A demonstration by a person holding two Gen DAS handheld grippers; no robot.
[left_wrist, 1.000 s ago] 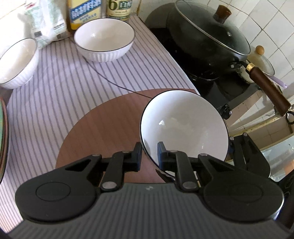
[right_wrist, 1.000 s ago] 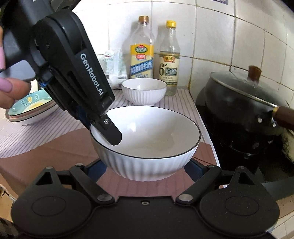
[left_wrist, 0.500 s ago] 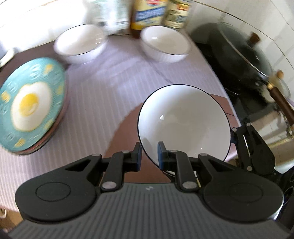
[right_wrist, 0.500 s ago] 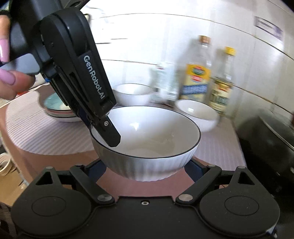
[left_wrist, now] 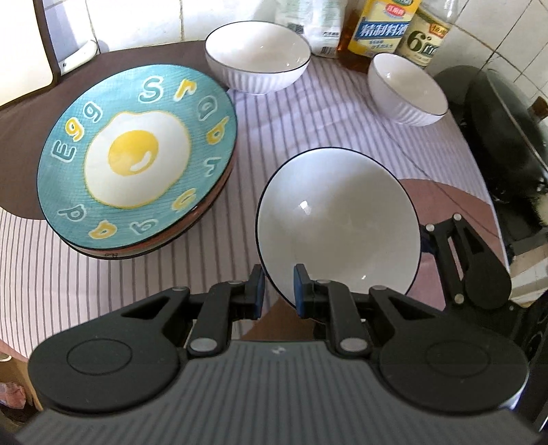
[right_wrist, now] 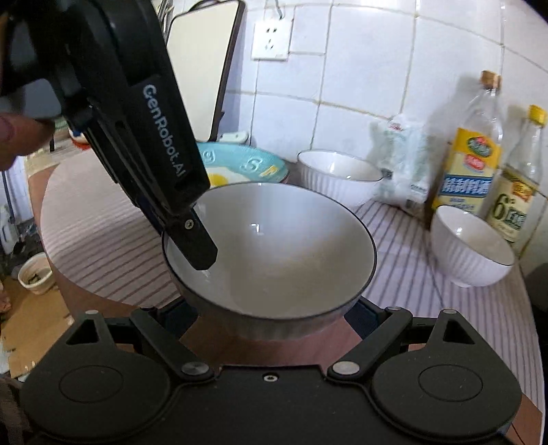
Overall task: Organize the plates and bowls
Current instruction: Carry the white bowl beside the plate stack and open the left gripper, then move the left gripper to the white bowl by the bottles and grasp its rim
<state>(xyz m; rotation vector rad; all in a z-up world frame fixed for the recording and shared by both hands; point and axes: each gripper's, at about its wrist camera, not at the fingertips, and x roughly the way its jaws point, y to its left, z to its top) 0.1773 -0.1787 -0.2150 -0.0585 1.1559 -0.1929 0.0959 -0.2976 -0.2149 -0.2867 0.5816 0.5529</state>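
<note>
Pinching the near rim of the white bowl (left_wrist: 339,226) with the left gripper (left_wrist: 277,291), jaws almost closed, one blue pad inside the rim and the other outside. Bracing the same bowl from the far-right side with the right gripper (right_wrist: 267,308), fingers spread wide, one on each side of the ribbed lower wall, blue pads against it as far as visible, so reading that as a grasp. Holding the bowl directly ahead of both grippers, over the brown mat (left_wrist: 445,205); whether touching or clear of it, cannot tell. Seeing, from the right gripper, the left one coming in from upper left with one finger dipping inside the bowl's left rim, and a person's hand (right_wrist: 13,140) at the far left edge. Noting, relative to the left gripper: egg-print plate stack (left_wrist: 137,150) ahead-left, just beside the held bowl, resting partly on the striped cloth (left_wrist: 308,130); second bowl (left_wrist: 257,56) far ahead, upright, close behind the plates; third bowl (left_wrist: 407,90) ahead-right, upright, well apart from the second. Noting behind those: two bottles (left_wrist: 380,27) and a white bag (left_wrist: 308,20) against the tiled wall. Noting a lidded black wok (left_wrist: 507,130) far right, off the cloth.
</note>
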